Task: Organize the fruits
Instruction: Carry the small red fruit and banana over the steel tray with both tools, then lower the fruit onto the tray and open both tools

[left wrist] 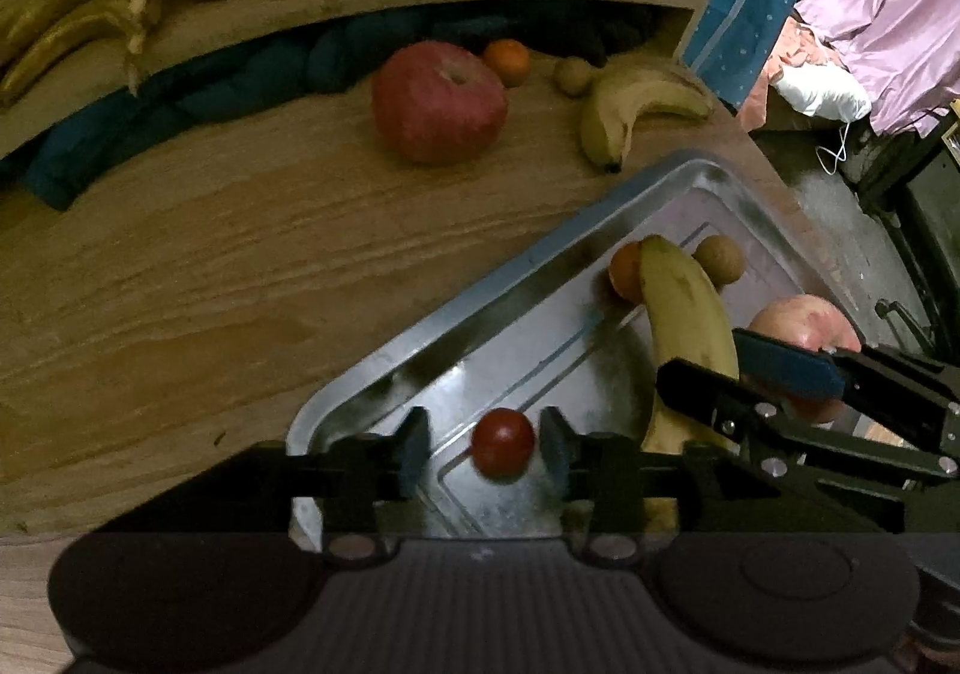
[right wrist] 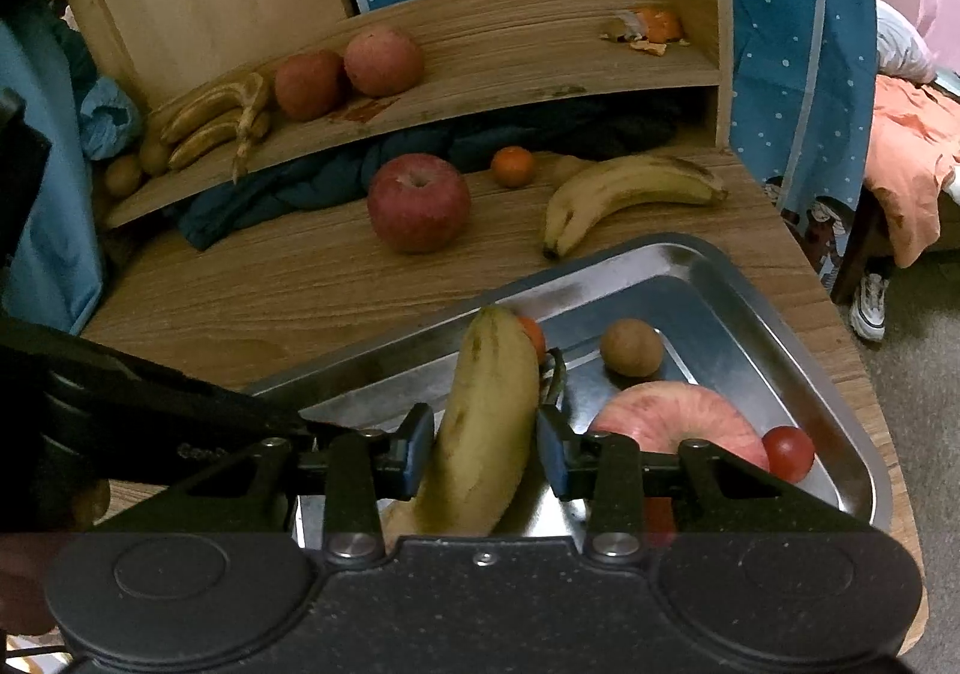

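Observation:
A steel tray (left wrist: 480, 308) (right wrist: 780, 314) sits on the wooden table and holds a banana (left wrist: 684, 308) (right wrist: 486, 422), a pink apple (left wrist: 804, 326) (right wrist: 678, 416), a small orange (left wrist: 624, 272), a brown round fruit (left wrist: 719, 259) (right wrist: 631, 347) and a cherry tomato (right wrist: 788, 452). My right gripper (right wrist: 485, 452) presses both pads against the banana low in the tray. My left gripper (left wrist: 485, 446) stands open over the tray's near corner. Another cherry tomato (left wrist: 503, 443) lies between its fingers, with a gap on each side.
On the table behind the tray lie a red apple (left wrist: 438, 101) (right wrist: 418, 203), a small orange (left wrist: 508, 62), a brown fruit (left wrist: 573, 74) and a second banana (left wrist: 636, 104) (right wrist: 630, 188). The shelf (right wrist: 480, 92) above carries bananas, two apples and peel. Dark cloth (left wrist: 180, 98) lies under it.

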